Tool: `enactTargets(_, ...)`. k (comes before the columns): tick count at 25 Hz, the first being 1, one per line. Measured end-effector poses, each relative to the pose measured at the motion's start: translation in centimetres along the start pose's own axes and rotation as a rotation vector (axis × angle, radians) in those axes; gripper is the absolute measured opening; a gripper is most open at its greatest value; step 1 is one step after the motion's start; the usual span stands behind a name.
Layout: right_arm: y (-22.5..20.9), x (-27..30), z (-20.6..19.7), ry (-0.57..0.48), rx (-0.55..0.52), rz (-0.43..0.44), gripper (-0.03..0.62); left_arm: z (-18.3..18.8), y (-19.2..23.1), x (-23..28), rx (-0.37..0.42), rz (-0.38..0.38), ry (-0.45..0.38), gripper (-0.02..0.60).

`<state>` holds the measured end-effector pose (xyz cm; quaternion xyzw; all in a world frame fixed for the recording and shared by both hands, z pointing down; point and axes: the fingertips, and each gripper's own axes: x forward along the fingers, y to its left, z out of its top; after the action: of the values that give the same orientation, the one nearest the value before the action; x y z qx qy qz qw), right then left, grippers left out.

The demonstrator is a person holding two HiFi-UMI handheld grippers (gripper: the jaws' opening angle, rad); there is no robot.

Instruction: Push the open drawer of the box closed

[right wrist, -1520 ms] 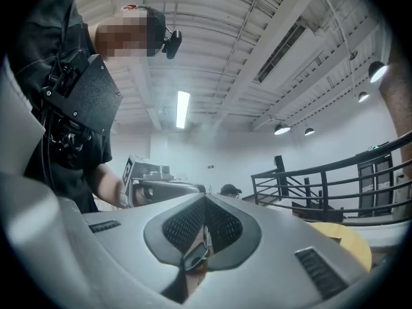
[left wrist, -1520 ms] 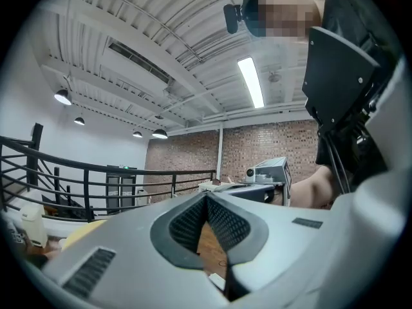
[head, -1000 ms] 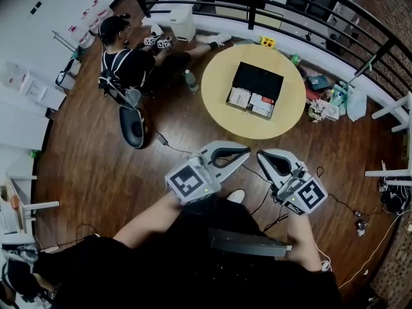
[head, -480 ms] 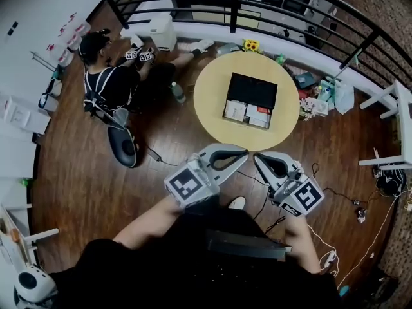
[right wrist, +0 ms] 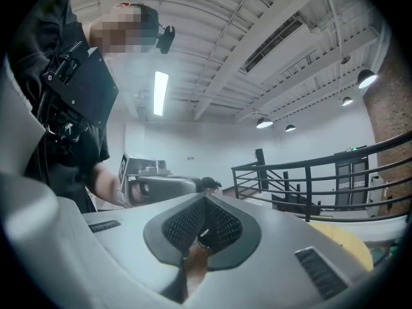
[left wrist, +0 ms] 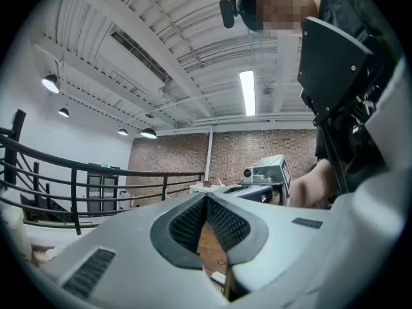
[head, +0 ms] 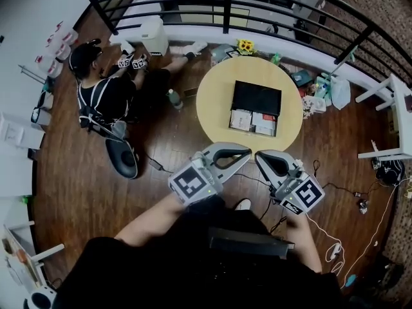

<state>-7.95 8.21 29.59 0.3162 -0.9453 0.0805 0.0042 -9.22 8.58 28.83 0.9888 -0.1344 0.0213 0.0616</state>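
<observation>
Two hand-held grippers, side by side at the near side of a round table (head: 215, 102), both pointing toward it.

- Item 1, left gripper (head: 245, 151). Jaws closed tip to tip, nothing between the pads; in the left gripper view only a sliver of wooden floor (head: 84, 172) behind the meeting tips. Marker cube facing up. Tips at the table's near rim as seen from above, clear of the box.
- Item 2, right gripper (head: 262, 158). Jaws likewise pressed together and empty, confirmed in the right gripper view. Marker cube facing up. Just beside the left gripper, the two tips near each other but not touching.
- Item 3, box (head: 256, 97). Black, flat, rectangular, resting near the middle of the table top.
- Item 4, drawer (head: 252, 121). Pulled out of the box on the side facing the grippers, still open. White and pale flat items inside, print too small to read. Touched by neither gripper.

Surroundings:
- Dark railing (head: 225, 5), curving behind the table.
- Yellow flowers (head: 244, 46) on the floor at the table's far edge, among small clutter.
- Seated person (head: 103, 98) on the floor to the left, well apart from the table, holding another pair of marker-cube grippers.
</observation>
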Motion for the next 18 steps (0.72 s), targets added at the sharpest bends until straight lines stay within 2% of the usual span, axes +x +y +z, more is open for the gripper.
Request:
enactTargets(10,-1.0,3.2,-0.4,0.045,-0.026,-0.026,-0.005,-0.5,3.3,-1.2,-0.003,-0.021,-0.011,0.023)
enactTargets(18,-6.0,2.0,-1.2,0.032,0.007,-0.012,-0.005,-1.2,5.2,3.3,-0.015,0.003,0.007,0.023)
